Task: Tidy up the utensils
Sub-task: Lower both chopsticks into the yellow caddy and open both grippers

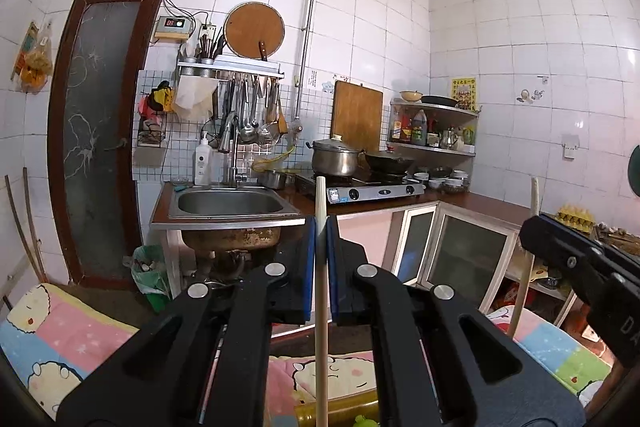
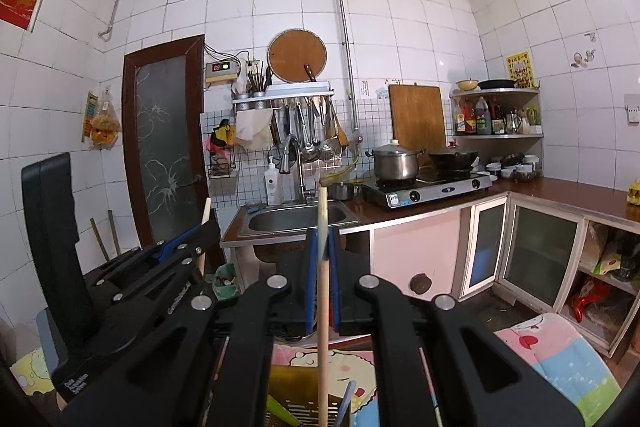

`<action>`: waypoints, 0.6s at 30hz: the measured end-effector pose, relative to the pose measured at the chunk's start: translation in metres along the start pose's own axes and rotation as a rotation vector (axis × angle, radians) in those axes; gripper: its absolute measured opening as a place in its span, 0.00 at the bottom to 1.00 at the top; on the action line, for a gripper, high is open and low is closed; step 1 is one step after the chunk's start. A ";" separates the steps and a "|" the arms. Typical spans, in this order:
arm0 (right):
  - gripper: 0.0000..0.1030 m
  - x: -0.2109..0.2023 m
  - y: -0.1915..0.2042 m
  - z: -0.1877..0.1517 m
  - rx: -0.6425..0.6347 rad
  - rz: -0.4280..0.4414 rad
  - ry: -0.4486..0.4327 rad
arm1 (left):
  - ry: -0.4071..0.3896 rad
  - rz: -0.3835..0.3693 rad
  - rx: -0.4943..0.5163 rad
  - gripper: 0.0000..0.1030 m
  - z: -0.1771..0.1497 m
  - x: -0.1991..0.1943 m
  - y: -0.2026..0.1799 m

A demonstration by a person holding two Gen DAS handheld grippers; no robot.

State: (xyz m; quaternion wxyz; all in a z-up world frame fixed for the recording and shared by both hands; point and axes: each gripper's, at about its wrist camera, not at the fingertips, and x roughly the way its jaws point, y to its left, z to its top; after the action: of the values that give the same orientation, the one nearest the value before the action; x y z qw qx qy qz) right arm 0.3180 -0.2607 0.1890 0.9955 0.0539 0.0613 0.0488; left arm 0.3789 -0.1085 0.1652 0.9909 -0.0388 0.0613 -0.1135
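Observation:
My left gripper (image 1: 321, 227) is shut on a pale wooden chopstick (image 1: 320, 195) that stands upright between its blue pads. My right gripper (image 2: 323, 239) is likewise shut on a second upright wooden chopstick (image 2: 322, 203). Each gripper shows in the other's view: the right gripper (image 1: 538, 227) with its chopstick (image 1: 534, 195) at the right edge, the left gripper (image 2: 206, 229) with its chopstick (image 2: 206, 211) at the left. Below the right gripper stands a brownish perforated utensil holder (image 2: 298, 407) holding a green and a blue item. Its rim (image 1: 340, 411) shows under the left gripper.
A cartoon-patterned cloth (image 1: 80, 339) covers the surface under both grippers. Ahead are a steel sink (image 1: 228, 203), a gas stove (image 1: 376, 189) with a pot (image 1: 334, 157) and a wok (image 1: 388, 163), a rack of hanging utensils (image 1: 252, 107), glass-door cupboards (image 1: 460, 251) and a dark door (image 1: 100, 131).

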 end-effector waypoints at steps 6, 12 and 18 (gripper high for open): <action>0.06 0.004 0.000 -0.017 -0.014 -0.003 0.021 | 0.003 0.013 0.027 0.04 -0.014 0.006 -0.005; 0.06 0.009 -0.008 -0.036 0.000 -0.007 0.063 | 0.007 0.026 0.069 0.05 -0.023 0.010 -0.010; 0.09 0.010 -0.014 -0.049 0.006 -0.018 0.133 | 0.046 0.047 0.095 0.20 -0.023 0.003 -0.004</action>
State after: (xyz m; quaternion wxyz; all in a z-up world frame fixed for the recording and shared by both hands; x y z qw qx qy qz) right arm 0.3230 -0.2688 0.1377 0.9894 0.0529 0.1280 0.0430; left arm 0.3780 -0.1142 0.1427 0.9924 0.0124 0.0795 -0.0936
